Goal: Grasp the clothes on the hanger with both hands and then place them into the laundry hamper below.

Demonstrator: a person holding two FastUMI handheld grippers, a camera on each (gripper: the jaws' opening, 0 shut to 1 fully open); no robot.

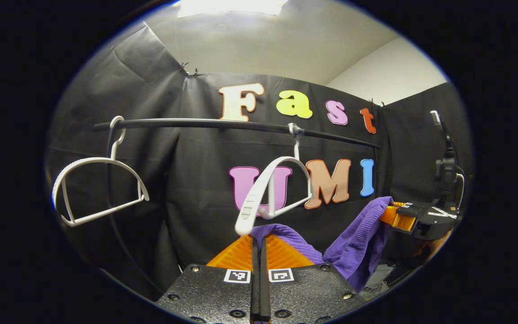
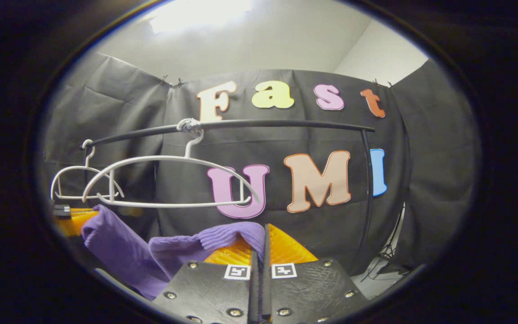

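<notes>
Left gripper point(image 1: 259, 245) and right gripper point(image 2: 259, 240) each clamped on the purple cloth point(image 1: 358, 238), which sags between them. Both white hangers point(image 1: 277, 189) hang bare on the rail point(image 1: 223, 124) just above the grippers.

Two hangers point(image 1: 99, 180) point(image 1: 272, 193) on rail point(image 1: 223, 124), garment point(image 1: 358, 238) slung below between both hand-held grippers point(image 1: 259, 245) point(image 2: 263, 243)

place: a small recording booth, made up like a laundry corner | walls: black cloth point(image 1: 205, 180) pinned up with clips in front of plain white walls | rail: a black clothes rail point(image 1: 223, 124) with two white hangers point(image 1: 97, 189) | gear: a camera on a stand point(image 1: 445, 166) in the corner | light: a bright lamp point(image 2: 200, 13) on the ceiling
</notes>
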